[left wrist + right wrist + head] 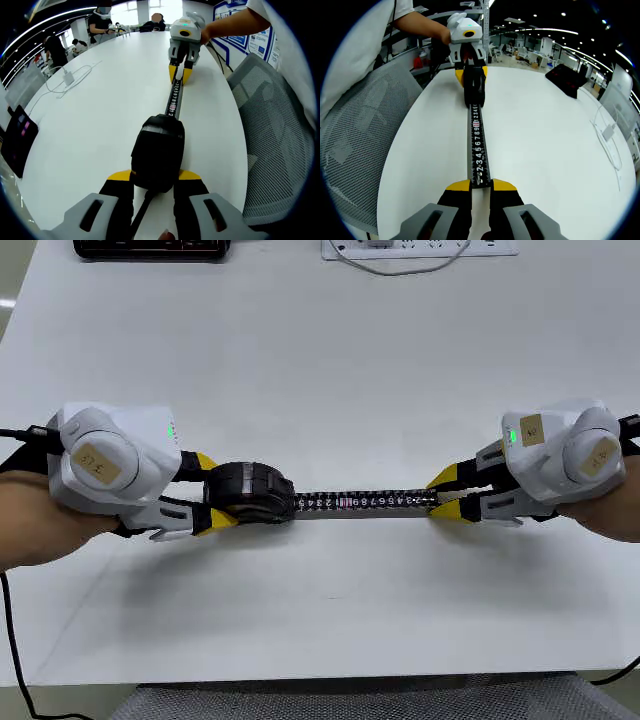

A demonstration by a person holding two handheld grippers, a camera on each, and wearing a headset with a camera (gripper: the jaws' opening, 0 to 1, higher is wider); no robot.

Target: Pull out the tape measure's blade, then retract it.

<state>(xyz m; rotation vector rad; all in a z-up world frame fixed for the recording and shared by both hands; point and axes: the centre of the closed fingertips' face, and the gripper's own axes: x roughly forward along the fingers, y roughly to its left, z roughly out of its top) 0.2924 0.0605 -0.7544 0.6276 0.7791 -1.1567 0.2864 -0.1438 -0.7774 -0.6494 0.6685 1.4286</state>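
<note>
Jaws of the left gripper (213,492) are clamped on the black tape measure (250,492), one yellow tip on each side of its case. The case sits on the white surface (330,370), left of centre in the head view. Its blade (365,503) is drawn out to the right, numbers facing up, and runs in a straight line low along the surface to the right gripper (441,495). That gripper's yellow tips are closed on the blade's free end.

In the right gripper view the blade comes out from between the tips and its printed numerals climb away towards the case. In the left gripper view the case sits between the jaws, with the blade stretching off to the other gripper. A hand (40,525) holds each gripper.

At the far edge of the surface lie a dark keyboard (150,248) and a white power strip (420,246). A grey mesh chair (330,702) sits at the near edge.
</note>
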